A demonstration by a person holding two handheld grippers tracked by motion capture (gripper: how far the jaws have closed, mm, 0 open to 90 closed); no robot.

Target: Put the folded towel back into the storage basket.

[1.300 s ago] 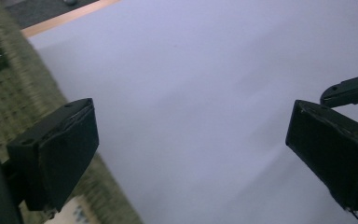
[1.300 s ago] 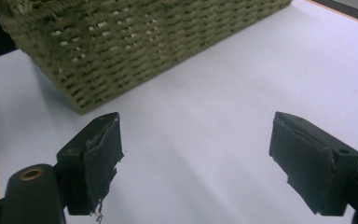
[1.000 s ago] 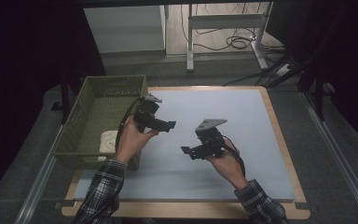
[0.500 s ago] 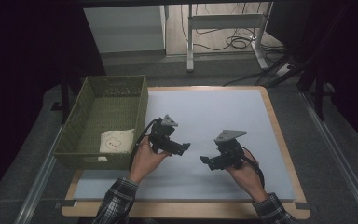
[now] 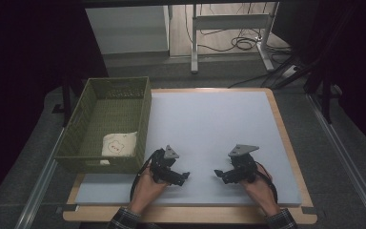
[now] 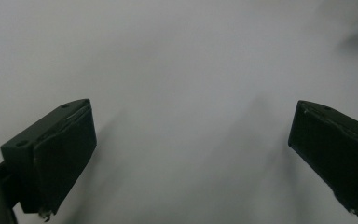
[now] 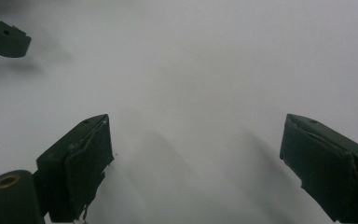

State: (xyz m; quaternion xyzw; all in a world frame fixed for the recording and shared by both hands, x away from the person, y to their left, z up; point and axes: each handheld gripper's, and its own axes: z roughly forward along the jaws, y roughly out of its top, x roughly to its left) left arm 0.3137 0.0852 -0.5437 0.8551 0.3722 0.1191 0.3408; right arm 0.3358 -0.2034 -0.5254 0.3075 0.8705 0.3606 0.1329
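Here, white bear-printed pouch lying in green basket.

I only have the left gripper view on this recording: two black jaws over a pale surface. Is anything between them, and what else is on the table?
Observer: Nothing is between them. The left gripper is open and empty over the pale mat, near the table's front edge in the high view.
Operator: And the dark bit at my top right corner?
Observer: It looks like the right gripper; it points toward the left one, open and empty too.
Operator: Any objects around?
Observer: A green basket stands at the mat's left edge, and a white pouch with a printed face lies in its near end.
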